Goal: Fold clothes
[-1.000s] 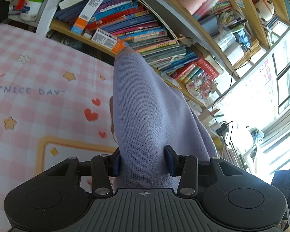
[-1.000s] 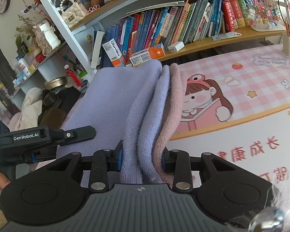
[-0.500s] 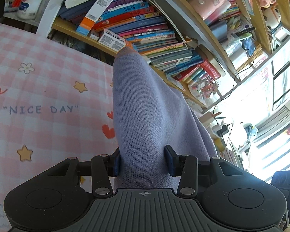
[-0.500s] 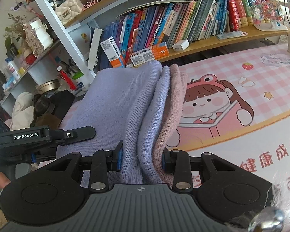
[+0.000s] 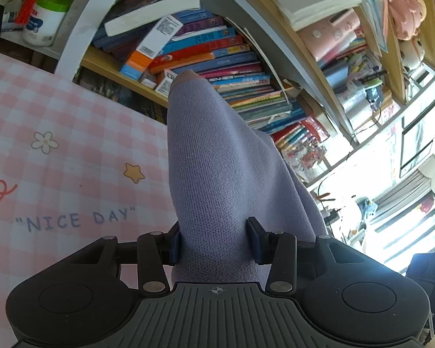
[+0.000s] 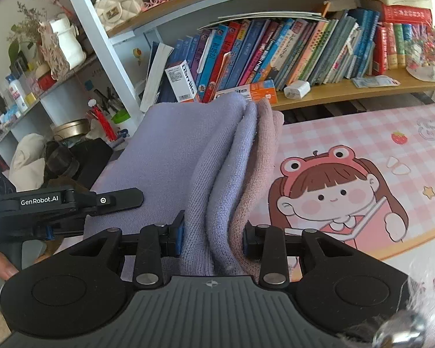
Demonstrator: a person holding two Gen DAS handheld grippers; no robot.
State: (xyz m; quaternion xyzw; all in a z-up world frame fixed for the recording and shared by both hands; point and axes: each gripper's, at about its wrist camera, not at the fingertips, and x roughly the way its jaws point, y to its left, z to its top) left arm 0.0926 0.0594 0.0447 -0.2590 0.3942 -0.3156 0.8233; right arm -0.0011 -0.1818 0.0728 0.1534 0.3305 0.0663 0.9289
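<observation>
A pink checked surface (image 6: 348, 133) lies open to the right, wide enough for a hand to pass. Along its far edge a bookshelf (image 6: 333, 95) packed with books (image 6: 275, 49) blocks the way. On the left, a lilac knitted garment (image 6: 188, 150) fills the space.

Two grippers, one garment, one desk

One lilac knit garment (image 6: 188, 156) is lying between the fingers (image 6: 178, 233) of two grippers, showing three folded layers, over one pink-checked desk (image 6: 348, 133).

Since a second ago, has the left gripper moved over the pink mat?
Yes. The left gripper, clamped on the lilac knit, has travelled toward the bookshelf: the mat's NICE DAY lettering slid down toward the fingers.
</observation>
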